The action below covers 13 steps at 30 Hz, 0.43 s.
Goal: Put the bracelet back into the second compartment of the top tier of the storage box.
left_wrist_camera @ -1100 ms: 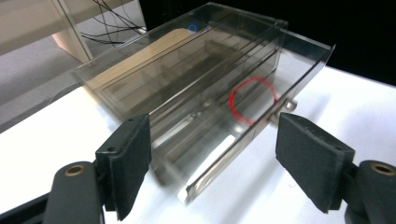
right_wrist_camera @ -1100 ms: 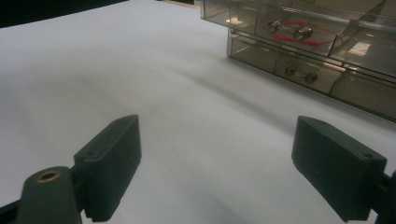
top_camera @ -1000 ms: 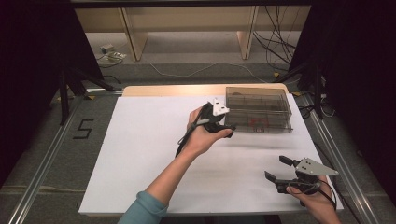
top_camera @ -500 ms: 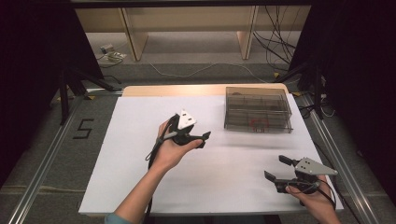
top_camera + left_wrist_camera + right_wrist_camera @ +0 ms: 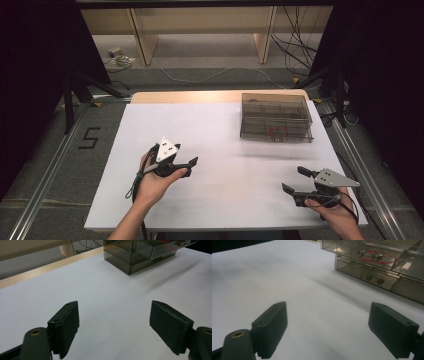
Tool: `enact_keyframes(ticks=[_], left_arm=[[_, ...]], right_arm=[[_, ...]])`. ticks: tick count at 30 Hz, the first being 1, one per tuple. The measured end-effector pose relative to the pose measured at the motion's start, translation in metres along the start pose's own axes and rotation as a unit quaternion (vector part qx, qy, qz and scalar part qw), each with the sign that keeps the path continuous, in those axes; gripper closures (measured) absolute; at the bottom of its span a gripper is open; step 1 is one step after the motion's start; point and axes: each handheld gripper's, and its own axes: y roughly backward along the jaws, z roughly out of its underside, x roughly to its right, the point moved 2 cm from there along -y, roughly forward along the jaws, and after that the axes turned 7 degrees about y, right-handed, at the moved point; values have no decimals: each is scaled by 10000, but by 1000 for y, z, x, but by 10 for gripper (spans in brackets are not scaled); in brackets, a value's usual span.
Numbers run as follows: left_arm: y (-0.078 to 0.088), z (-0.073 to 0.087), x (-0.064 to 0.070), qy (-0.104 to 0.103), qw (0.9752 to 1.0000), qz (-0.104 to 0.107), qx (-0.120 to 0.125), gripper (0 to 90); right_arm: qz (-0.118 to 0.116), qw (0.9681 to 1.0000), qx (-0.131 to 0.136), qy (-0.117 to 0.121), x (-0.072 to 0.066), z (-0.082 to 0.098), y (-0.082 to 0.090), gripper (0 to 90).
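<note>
Both grippers empty, fingers apart: left gripper [image 5: 186,167] mid counter [image 5: 220,135], right gripper [image 5: 296,181] near-right. Box [image 5: 276,118] sits far right. Risk: box is light, w/ loose bits inside; a careless reach could shove it.

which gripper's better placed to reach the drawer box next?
Right, marginally. The right gripper, jaws open and empty, sits on the drawer box's side, facing its front. The left gripper is open too, but farther across.
</note>
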Motion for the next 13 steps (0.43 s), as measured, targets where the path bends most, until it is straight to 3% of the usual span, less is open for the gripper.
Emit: enact_keyframes(ticks=[7, 13], left_arm=[[20, 23, -6, 63, 9999, -136, -25, 237], [25, 33, -4, 77, 9998, -121, -118, 236]], right_arm=[[-1, 10000, 12, 21, 0, 0, 0, 166], [-17, 10000, 3, 26, 0, 0, -1, 166]])
